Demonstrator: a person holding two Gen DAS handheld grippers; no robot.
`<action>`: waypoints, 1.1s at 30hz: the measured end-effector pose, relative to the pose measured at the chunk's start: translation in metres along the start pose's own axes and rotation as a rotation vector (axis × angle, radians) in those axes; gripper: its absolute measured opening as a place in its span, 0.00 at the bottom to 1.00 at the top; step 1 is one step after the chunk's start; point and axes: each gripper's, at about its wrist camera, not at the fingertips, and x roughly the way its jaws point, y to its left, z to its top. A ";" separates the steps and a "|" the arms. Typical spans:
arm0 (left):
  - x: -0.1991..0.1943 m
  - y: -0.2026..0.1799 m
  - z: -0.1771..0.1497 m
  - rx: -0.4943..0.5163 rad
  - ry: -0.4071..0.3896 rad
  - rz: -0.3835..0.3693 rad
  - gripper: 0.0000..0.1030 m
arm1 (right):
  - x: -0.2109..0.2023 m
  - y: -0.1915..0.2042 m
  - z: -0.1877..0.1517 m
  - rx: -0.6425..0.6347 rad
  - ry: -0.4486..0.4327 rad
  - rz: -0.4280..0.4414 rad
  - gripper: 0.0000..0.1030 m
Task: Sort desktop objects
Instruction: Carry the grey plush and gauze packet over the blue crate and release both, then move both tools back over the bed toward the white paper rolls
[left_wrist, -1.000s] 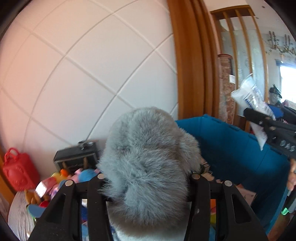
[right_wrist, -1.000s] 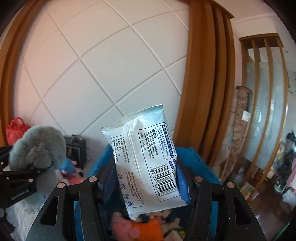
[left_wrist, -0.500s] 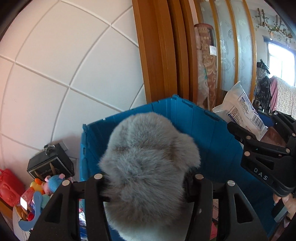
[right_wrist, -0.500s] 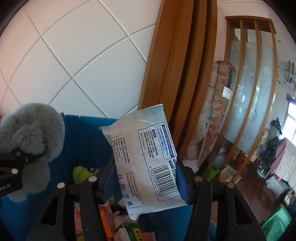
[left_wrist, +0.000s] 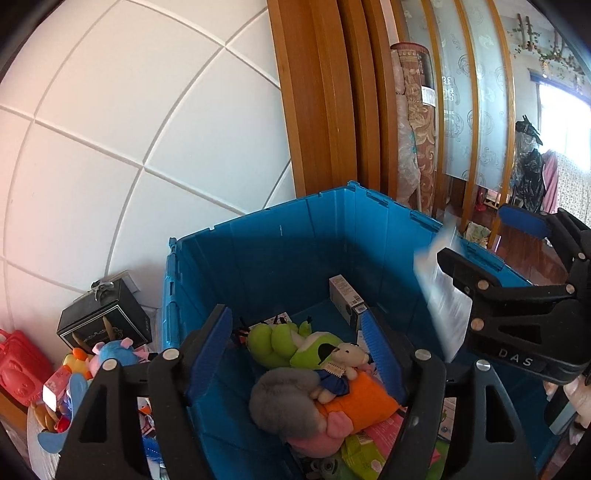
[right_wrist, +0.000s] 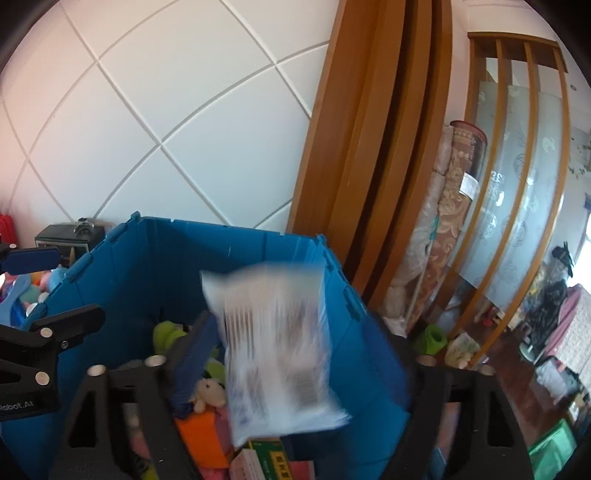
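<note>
Both grippers have let go since half a second ago: the fluffy grey plush (left_wrist: 282, 400) now lies in the blue plastic crate (left_wrist: 295, 236); left gripper (left_wrist: 295, 354) gapes wide; right gripper (right_wrist: 295, 373) spread too; the blurred white wipes packet (right_wrist: 275, 343) seems loose, mid-fall over the crate.

Setting: a lived-in home, most likely a living room or hallway corner. We list the evidence:

- We note a white padded wall (left_wrist: 140, 122) with diamond seams, edged by a warm wooden frame (left_wrist: 317, 110).
- We note a partition of frosted patterned glass panels (right_wrist: 517, 177) set between curved wooden slats.
- We record a rolled patterned rug (left_wrist: 413, 122) standing upright against that partition.
- We count a blue plastic crate (left_wrist: 295, 236) holding plush toys, among them a green plush (left_wrist: 280, 341) and a small teddy bear (left_wrist: 345, 360).
- We see more soft toys heaped beside a black gift box (left_wrist: 103, 317) and a red toy case (left_wrist: 22, 365).
- We find clothes (left_wrist: 532, 166) hanging near a bright window (left_wrist: 565, 118).
</note>
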 end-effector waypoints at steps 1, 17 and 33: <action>-0.003 0.001 -0.001 0.001 -0.005 0.002 0.70 | -0.003 0.000 0.000 0.000 -0.007 -0.002 0.93; -0.072 0.039 -0.027 -0.089 -0.149 0.044 0.75 | -0.074 0.013 -0.004 -0.061 -0.101 -0.023 1.00; -0.156 0.129 -0.106 -0.240 -0.282 0.220 0.83 | -0.146 0.091 -0.028 0.033 -0.171 0.237 1.00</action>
